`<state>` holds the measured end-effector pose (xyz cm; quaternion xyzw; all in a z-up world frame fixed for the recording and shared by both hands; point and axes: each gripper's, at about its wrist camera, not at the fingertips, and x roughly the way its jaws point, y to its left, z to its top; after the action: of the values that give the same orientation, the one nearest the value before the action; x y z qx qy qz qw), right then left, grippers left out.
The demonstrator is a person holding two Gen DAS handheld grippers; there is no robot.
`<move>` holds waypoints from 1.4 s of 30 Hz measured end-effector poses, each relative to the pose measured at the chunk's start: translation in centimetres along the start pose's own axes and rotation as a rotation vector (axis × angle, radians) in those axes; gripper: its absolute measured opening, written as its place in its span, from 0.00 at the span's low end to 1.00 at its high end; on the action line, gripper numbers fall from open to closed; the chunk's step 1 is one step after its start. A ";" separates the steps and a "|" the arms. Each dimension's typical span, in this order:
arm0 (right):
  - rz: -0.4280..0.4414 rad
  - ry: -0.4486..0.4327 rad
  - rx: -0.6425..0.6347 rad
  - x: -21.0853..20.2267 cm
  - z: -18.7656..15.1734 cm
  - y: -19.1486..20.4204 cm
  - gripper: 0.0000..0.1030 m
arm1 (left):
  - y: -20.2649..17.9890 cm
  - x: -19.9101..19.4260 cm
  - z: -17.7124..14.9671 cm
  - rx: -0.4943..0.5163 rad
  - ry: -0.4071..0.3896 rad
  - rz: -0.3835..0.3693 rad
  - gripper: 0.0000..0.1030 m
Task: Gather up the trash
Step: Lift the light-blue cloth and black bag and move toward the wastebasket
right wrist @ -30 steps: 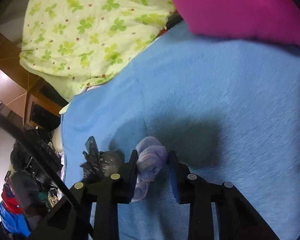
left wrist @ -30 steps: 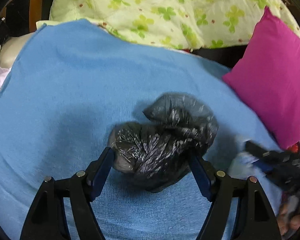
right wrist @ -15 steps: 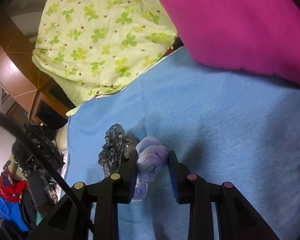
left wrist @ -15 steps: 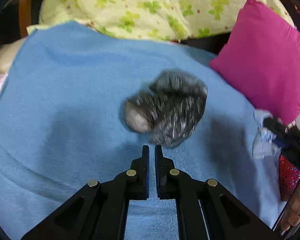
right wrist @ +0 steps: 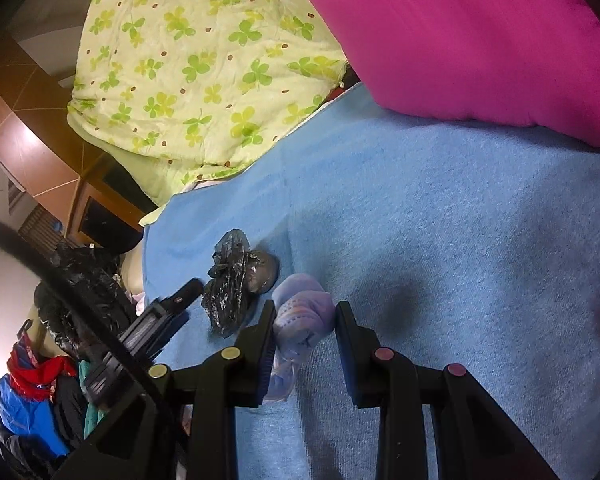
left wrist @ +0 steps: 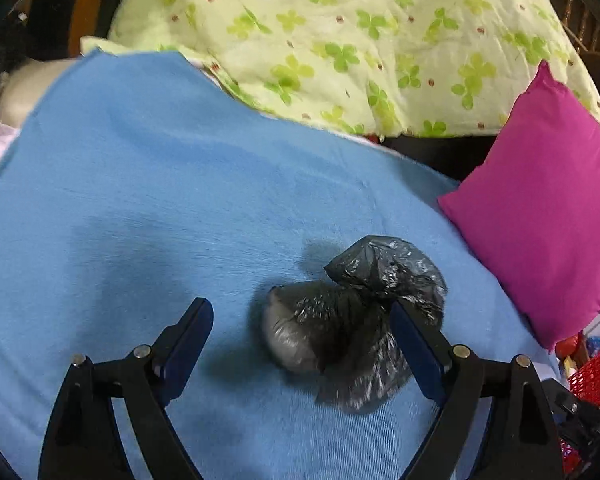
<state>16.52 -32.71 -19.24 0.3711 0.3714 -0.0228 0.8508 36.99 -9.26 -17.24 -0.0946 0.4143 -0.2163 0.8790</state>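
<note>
A knotted black plastic bag (left wrist: 352, 320) lies on the blue blanket (left wrist: 140, 200). My left gripper (left wrist: 302, 324) straddles it, jaws opening wide. The bag sits close against the right finger (left wrist: 412, 336), while the left finger (left wrist: 192, 328) stands well clear, so nothing is gripped. In the right wrist view my right gripper (right wrist: 305, 322) is shut on a crumpled pale lilac wad (right wrist: 300, 308), held just above the blanket (right wrist: 460, 240). The same black bag (right wrist: 236, 280) lies just left of it, with the left gripper's finger (right wrist: 188, 290) beside it.
A pink cushion (left wrist: 548, 208) leans at the blanket's right edge. A green clover quilt (left wrist: 340, 40) is heaped at the back. A red mesh basket (left wrist: 592, 376) sits off the bed's right side. Clothes (right wrist: 28, 400) and dark bags (right wrist: 84, 280) are piled left of the bed.
The left gripper went from around the bag to shut and empty behind it, then opened wide around it again. The right gripper kept hold of the lilac wad, and the bag now shows closer to it.
</note>
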 end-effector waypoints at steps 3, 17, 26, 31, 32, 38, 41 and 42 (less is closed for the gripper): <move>-0.001 0.001 -0.005 0.0 0.0 -0.1 0.30 | 0.4 1.2 0.7 -0.042 0.035 -0.075 0.87; -0.025 -0.032 -0.046 -2.1 0.3 -0.1 0.30 | -3.6 -0.5 -2.7 0.162 0.099 -0.097 0.31; 0.007 -0.087 -0.071 -6.3 -0.8 1.3 0.30 | -4.1 -4.9 -6.4 0.111 0.113 -0.087 0.07; 0.002 -0.116 -0.139 -8.8 -2.0 2.4 0.30 | -5.9 -7.3 -8.7 0.154 0.133 -0.096 0.06; -0.004 -0.119 -0.155 -9.1 -2.2 2.5 0.30 | -6.2 -7.7 -8.8 0.175 0.128 -0.089 0.06; -0.020 -0.123 -0.201 -10.4 -3.1 2.8 0.30 | -5.7 -8.6 -7.7 0.202 0.046 -0.045 0.53; -0.027 -0.093 -0.192 -9.2 -2.9 2.5 0.30 | -4.9 -8.2 -6.2 0.169 -0.050 -0.002 0.72; -0.031 -0.083 -0.185 -8.9 -2.8 2.4 0.30 | -4.6 -7.5 -5.7 0.158 -0.043 -0.004 0.72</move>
<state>9.09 -31.28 -13.30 0.2840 0.3419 -0.0168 0.8956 26.97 -9.79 -14.12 -0.0302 0.3765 -0.2481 0.8921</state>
